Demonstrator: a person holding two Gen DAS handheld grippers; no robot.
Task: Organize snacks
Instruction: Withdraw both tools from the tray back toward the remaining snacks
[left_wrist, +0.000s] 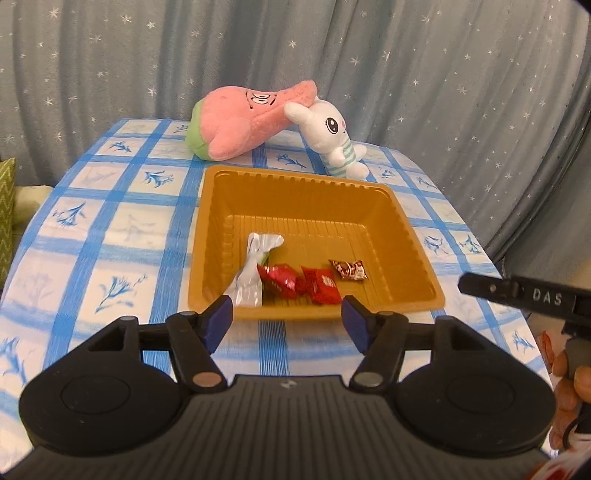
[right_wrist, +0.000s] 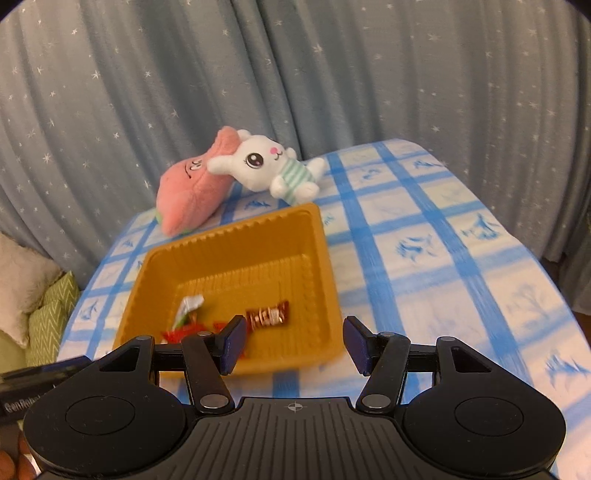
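Gathering the snacks in one place looks like the aim, and the yellow tray (left_wrist: 391, 206) in the middle of the checked tablecloth (left_wrist: 122, 206) serves as that place. At its near side lie a silver wrapper (left_wrist: 255, 269), two red candies (left_wrist: 295, 282) and a brown-wrapped candy (left_wrist: 349, 269), bunched toward the near wall, probably because they were dropped from this side.

The left gripper (left_wrist: 287, 317) hangs just short of the near rim, jaws spread wide and holding nothing. The right gripper (right_wrist: 293, 341) sits over the tray's near right corner, likewise released and empty; its view is slightly smeared, so I cannot say whether it is above the rim or just outside it.

A pink plush (left_wrist: 251, 122) and a white bunny plush (left_wrist: 332, 136) lean together beyond the far rim, clear of the work. No loose snack shows on the cloth, so the sorting appears nearly finished.
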